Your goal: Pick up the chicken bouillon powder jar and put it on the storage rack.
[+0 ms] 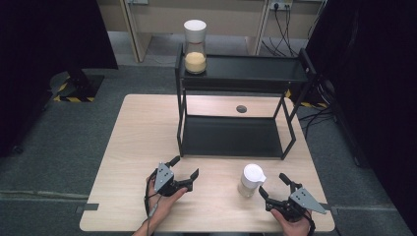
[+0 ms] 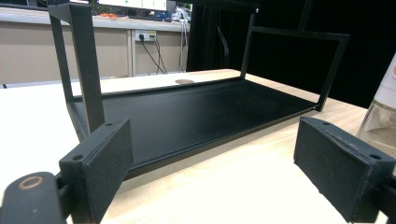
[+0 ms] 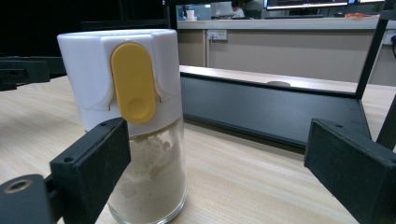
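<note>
Right gripper (image 3: 212, 182) fingers wide apart beside spice jar (image 3: 135, 140); left gripper (image 2: 210, 179) fingers likewise, empty.

High view hangs above the near table edge, looking forward and down on the black rack (image 1: 236, 105). Left gripper view sits low on the table, close to the rack's (image 2: 196, 112) front left corner, facing across its lower shelf. Right gripper view, low at the rack's (image 3: 271, 109) front right, looks past the shaker (image 3: 135, 121) close up. All three share the lower shelf
</note>
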The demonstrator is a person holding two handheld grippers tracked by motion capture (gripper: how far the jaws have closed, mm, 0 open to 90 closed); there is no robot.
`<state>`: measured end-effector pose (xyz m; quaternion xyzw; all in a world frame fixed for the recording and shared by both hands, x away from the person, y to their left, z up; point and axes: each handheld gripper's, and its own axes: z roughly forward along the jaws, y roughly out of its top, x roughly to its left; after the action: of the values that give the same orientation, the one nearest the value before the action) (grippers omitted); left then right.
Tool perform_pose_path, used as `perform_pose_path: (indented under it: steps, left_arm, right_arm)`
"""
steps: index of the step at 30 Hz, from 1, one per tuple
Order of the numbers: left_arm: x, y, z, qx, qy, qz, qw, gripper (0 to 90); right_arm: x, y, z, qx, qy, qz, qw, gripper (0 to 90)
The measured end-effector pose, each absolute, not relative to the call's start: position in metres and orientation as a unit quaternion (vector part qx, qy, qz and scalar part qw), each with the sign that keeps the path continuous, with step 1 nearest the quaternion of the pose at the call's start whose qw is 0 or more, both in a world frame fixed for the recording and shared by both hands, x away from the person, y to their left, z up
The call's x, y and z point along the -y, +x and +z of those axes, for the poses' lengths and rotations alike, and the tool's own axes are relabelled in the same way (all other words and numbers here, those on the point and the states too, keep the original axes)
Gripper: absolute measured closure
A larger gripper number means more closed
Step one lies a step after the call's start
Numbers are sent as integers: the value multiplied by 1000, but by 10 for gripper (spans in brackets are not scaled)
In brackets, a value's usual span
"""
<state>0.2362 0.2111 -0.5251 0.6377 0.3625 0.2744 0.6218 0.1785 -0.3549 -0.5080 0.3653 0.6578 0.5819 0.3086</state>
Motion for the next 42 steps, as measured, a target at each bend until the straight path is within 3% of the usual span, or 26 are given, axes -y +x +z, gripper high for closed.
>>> perform_pose_path:
  steps: [42]
  left_arm:
    - [-208,233,-527,-355,638,288,619,113]
  right_arm:
    - [359,180,-509,-656,365,588,300,66]
